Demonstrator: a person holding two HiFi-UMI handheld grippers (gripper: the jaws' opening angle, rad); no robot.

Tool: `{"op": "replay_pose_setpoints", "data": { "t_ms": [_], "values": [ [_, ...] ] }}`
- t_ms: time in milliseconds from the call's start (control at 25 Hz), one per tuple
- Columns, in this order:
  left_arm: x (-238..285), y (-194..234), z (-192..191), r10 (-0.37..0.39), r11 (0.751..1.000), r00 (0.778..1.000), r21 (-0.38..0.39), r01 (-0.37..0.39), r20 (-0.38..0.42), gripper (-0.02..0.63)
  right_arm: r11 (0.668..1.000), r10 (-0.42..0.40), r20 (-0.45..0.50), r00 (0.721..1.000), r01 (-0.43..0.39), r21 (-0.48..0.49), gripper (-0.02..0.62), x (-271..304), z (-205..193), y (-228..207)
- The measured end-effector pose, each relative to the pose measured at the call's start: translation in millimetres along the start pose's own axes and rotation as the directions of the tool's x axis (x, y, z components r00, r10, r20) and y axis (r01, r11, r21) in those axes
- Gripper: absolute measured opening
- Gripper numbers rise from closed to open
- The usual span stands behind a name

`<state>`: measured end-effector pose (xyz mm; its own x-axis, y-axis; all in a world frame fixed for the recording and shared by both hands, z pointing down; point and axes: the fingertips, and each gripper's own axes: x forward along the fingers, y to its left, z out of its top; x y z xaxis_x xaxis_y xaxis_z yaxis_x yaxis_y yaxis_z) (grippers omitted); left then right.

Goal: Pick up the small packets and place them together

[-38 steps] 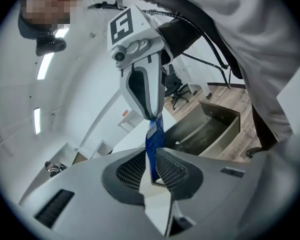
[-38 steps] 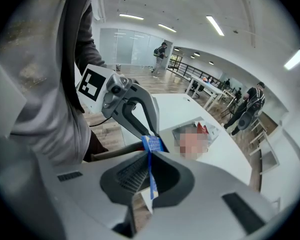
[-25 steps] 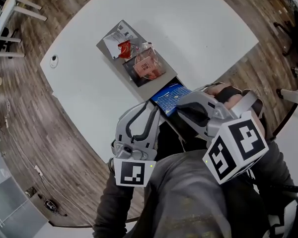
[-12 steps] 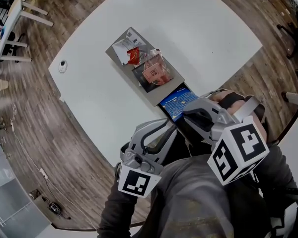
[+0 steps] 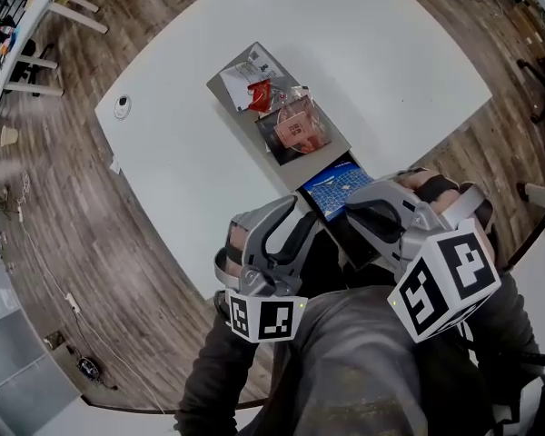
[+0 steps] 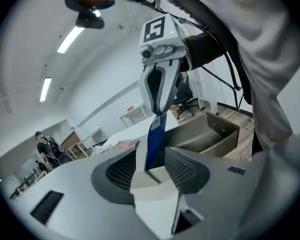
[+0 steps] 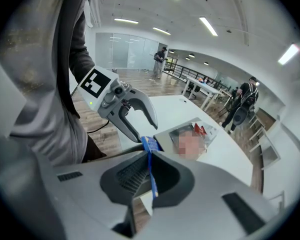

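Note:
A blue packet (image 5: pixel 338 193) hangs over the near edge of the white table (image 5: pixel 381 53), held between both grippers. My left gripper (image 5: pixel 302 209) is shut on its lower end, where the blue packet (image 6: pixel 155 139) runs down between the jaws. My right gripper (image 5: pixel 359 209) is shut on the other end, so the blue packet (image 7: pixel 151 164) shows edge-on there. Each gripper appears in the other's view: the right gripper (image 6: pixel 159 111), the left gripper (image 7: pixel 142 136). On a grey tray (image 5: pixel 225 89) lie a white packet (image 5: pixel 254 69), a red packet (image 5: pixel 262 94) and a clear pinkish packet (image 5: pixel 295 130).
A small round white object (image 5: pixel 121 105) sits near the table's left edge. An open grey box (image 6: pixel 205 134) shows beside the table in the left gripper view. Wooden floor surrounds the table. People stand far back in the room (image 7: pixel 245 104).
My left gripper has rolled and dropped a little while staying at the blue packet. The right gripper has kept still on the packet. The tray's packets have not moved.

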<state>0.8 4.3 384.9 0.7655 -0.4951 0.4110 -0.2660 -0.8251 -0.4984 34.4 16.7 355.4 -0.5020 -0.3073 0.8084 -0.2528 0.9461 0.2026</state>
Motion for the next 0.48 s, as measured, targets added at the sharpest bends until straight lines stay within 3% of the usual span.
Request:
{"op": "replay_pose_setpoints", "data": {
  "t_ms": [160, 480],
  "values": [
    [13, -5, 2, -0.022, 0.999, 0.999, 0.035, 0.023, -0.025, 0.198, 1.000, 0.004, 0.009, 1.000, -0.004, 0.003, 0.022, 1, 0, 0],
    [31, -17, 11, -0.076, 0.993, 0.997, 0.092, 0.079, -0.032, 0.206, 1.000, 0.007, 0.023, 1.000, -0.007, 0.013, 0.023, -1, 0, -1]
  ]
}}
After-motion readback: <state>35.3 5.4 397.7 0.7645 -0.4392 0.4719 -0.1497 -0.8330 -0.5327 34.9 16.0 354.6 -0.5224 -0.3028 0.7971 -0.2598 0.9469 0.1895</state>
